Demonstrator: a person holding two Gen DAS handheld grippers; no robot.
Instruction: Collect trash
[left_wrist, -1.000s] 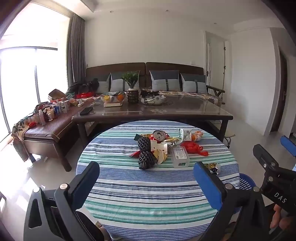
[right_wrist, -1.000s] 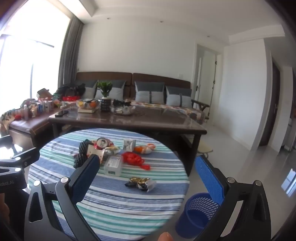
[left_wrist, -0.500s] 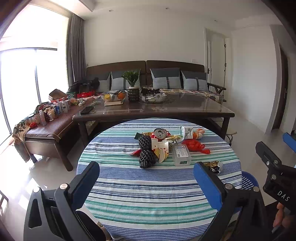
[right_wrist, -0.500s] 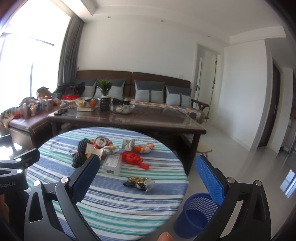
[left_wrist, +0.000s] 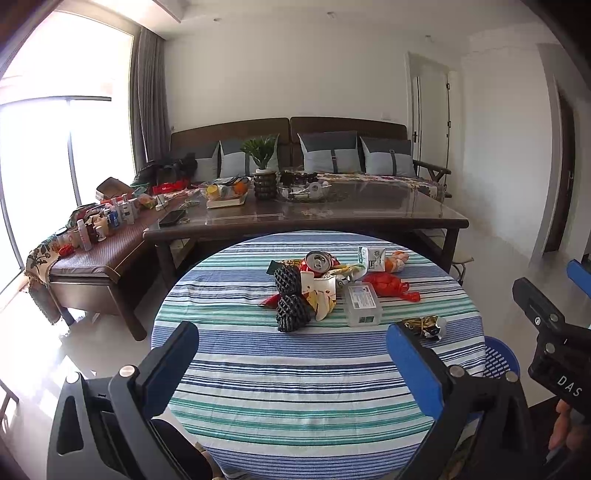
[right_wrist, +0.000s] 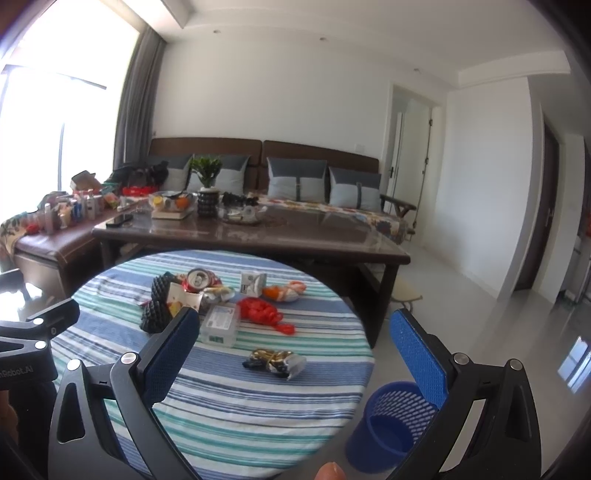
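Hovering with jaws spread wide and holding nothing, the left gripper (left_wrist: 291, 363) is facing the striped round table (left_wrist: 303, 376), where trash is lying: black foam netting (left_wrist: 290, 302), a crushed can (left_wrist: 318, 261), a clear plastic box (left_wrist: 362, 302), red netting (left_wrist: 388, 285), a foil wrapper (right_wrist: 275, 361). Further right, the right gripper (right_wrist: 295, 360) is gaping equally wide and empty beside the blue bin (right_wrist: 388, 424) on the floor.

We are looking across a round table (left_wrist: 317, 369) with trash sitting in a cluster toward its far side. A can (left_wrist: 318, 261) is lying at the back of the pile, a carton (left_wrist: 371, 255) standing to its right, a plastic box (left_wrist: 362, 303) lying nearer us, and a crumpled wrapper (right_wrist: 275, 362) lying apart, toward the near right edge. A bin (right_wrist: 391, 424) is standing on the floor right of the table. Behind the table a long table (left_wrist: 332, 214) is standing, and a sofa (left_wrist: 332, 147) behind that.
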